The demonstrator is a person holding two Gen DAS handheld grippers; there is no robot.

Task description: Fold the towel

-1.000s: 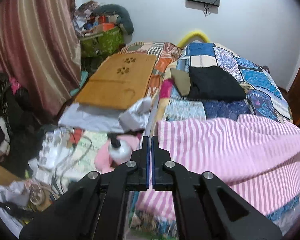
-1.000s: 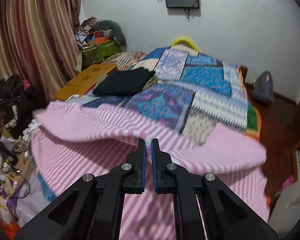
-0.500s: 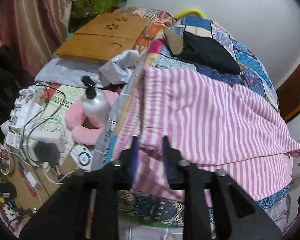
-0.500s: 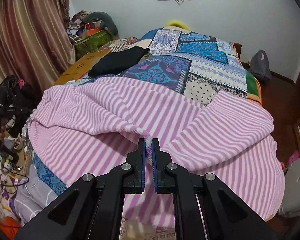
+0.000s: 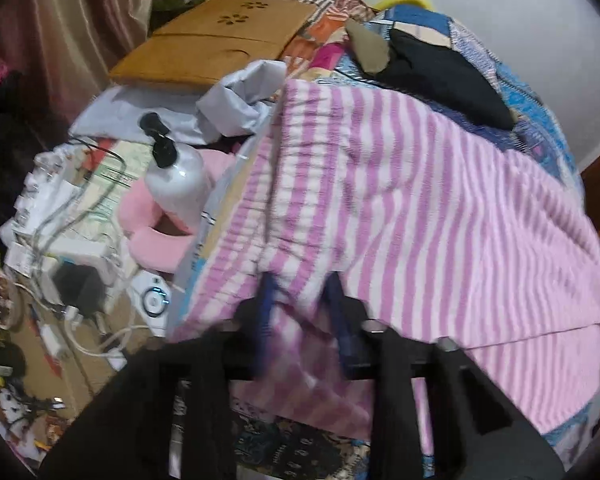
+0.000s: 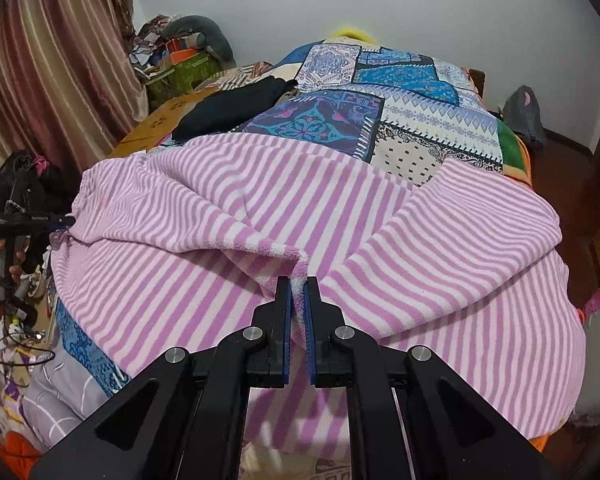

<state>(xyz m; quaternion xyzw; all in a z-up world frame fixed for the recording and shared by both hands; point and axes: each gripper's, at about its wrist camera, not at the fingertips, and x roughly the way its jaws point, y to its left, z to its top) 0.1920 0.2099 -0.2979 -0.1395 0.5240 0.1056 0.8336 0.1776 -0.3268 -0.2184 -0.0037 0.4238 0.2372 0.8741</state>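
Note:
A pink-and-white striped towel [image 5: 420, 200] lies across the foot of the bed, its upper layer folded over the lower one [image 6: 420, 260]. My left gripper [image 5: 300, 300] points steeply down at the towel's left edge. Its jaws stand apart and are closing, with a bunched fold of towel between them; the view is blurred. In the right wrist view that same gripper [image 6: 66, 221] shows at the towel's left corner, held by a hand [image 6: 4, 256]. My right gripper [image 6: 299, 292] is shut on the folded edge of the towel's upper layer, just above the lower layer.
A patchwork quilt [image 6: 400, 92] covers the bed, with a black garment [image 5: 440, 72] on it beyond the towel. Left of the bed are a wooden board [image 5: 220, 44], a pump bottle [image 5: 176, 176], a pink cushion [image 5: 152, 240] and tangled cables [image 5: 72, 280]. A curtain [image 6: 52, 60] hangs further left.
My left gripper went from shut to open, sank onto the towel's left edge, then narrowed around a fold. My right gripper lowered with the held edge, and the upper layer settled.

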